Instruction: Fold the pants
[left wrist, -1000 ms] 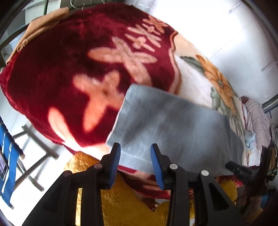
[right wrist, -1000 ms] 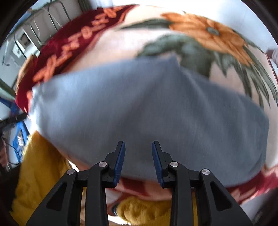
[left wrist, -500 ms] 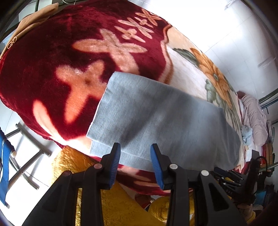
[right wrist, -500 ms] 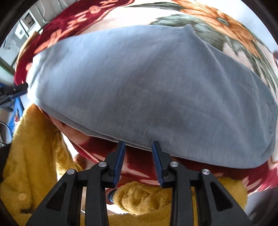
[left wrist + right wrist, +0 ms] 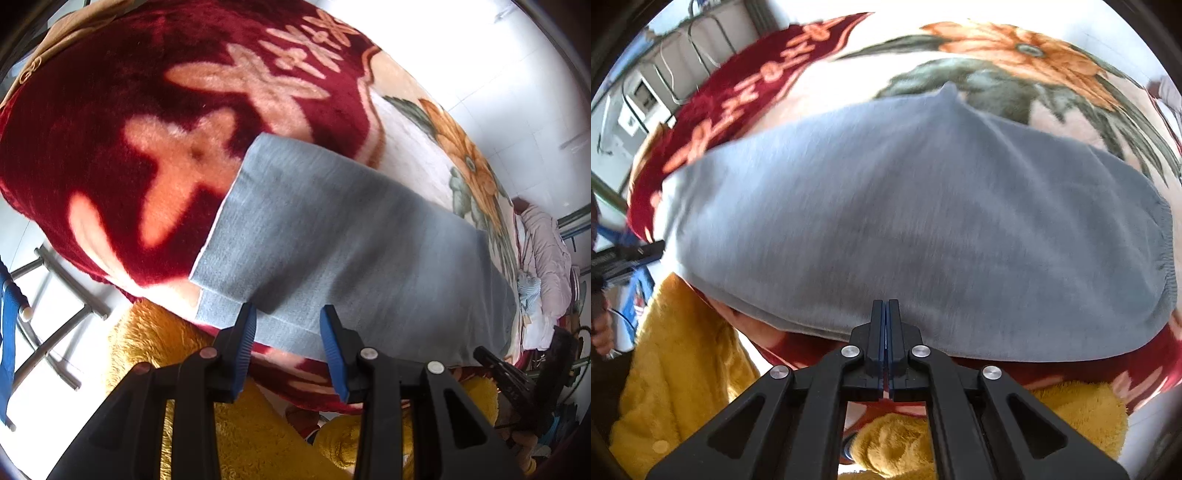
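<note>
Now right gripper point(image 5: 885, 314) jaws closed, seemingly pinching the pants point(image 5: 905, 221) edge.

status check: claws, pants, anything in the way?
Left claw open over hem. Right claw just closed at near edge, grip unclear. Grey pants flat on blanket. Nothing blocking.

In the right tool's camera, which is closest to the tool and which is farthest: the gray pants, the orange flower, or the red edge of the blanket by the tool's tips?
1. Red blanket edge, right beside the right tool.
2. Gray pants, just ahead, across the middle.
3. Orange flower, far off at the top.
</note>
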Demonstrator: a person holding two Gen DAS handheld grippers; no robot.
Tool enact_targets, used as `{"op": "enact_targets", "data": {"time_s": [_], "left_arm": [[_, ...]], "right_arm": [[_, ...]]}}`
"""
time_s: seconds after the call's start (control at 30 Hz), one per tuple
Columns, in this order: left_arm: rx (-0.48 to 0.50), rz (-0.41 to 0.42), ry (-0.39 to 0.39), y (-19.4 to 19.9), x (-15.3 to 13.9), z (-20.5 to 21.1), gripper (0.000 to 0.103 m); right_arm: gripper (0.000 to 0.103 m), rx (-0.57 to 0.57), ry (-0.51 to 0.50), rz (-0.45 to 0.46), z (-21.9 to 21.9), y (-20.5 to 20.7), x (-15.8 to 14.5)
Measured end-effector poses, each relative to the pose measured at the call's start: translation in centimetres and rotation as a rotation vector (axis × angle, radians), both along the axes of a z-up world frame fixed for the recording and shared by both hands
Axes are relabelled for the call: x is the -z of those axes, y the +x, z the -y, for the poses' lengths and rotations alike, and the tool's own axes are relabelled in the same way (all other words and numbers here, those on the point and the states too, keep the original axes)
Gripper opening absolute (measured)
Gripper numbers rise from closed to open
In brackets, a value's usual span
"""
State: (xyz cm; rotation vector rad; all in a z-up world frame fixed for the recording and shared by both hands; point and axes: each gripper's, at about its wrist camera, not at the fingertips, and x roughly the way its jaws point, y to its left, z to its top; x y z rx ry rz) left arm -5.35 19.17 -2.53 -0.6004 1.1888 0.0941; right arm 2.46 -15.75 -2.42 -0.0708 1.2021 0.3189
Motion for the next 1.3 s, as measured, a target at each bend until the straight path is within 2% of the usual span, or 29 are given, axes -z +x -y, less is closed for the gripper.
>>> {"op": "enact_targets", "data": {"time_s": [0.2,0.33,0.47,0.63,0.77,0.8,0.9,1.07,1.3], "left_arm": [[-0.025,0.002,-0.052,0.0,0.4,-0.5,0.039],[-0.037,0.003,-0.072,0.2,0.6,-0.6,0.043],[-0.039,0.002,-0.073,0.2,0.6,-0.6,0.043],[-0.041,-0.001,-0.079,0.4,0.8,-0.7,0.043],[-0.053,-0.001,-0.091,0.5,0.9,-0.9,0.043],[-0.058,-0.001,-0.095,0.5,1.0,-0.9,0.043],[-0.059,-0.002,-0.091,0.7,0.9,-0.9,0.043],[-0.069,-0.003,-0.08,0.7,0.8,-0.8,0.043],[-0.096,-0.009,-0.071,0.5,0.6,-0.8,0.043]], "right_arm": [[0.003,-0.058,0.019,-0.041,-0.7,-0.8,0.5],[0.024,-0.093,-0.081,-0.057,-1.9,-1.5,1.6],[0.025,-0.144,-0.114,-0.064,-2.9,-1.8,2.2],[0.025,-0.171,-0.243,-0.037,-3.8,-1.3,3.3],[0.021,-0.104,-0.165,-0.025,-2.6,-0.3,2.9],[0.012,-0.092,-0.143,-0.034,-2.3,-0.2,2.8],[0.005,-0.062,-0.08,-0.042,-1.6,0.0,2.4],[0.004,-0.038,-0.015,0.009,-1.0,-0.3,0.7],[0.004,-0.003,0.095,0.035,0.4,-0.5,-1.1]]}}
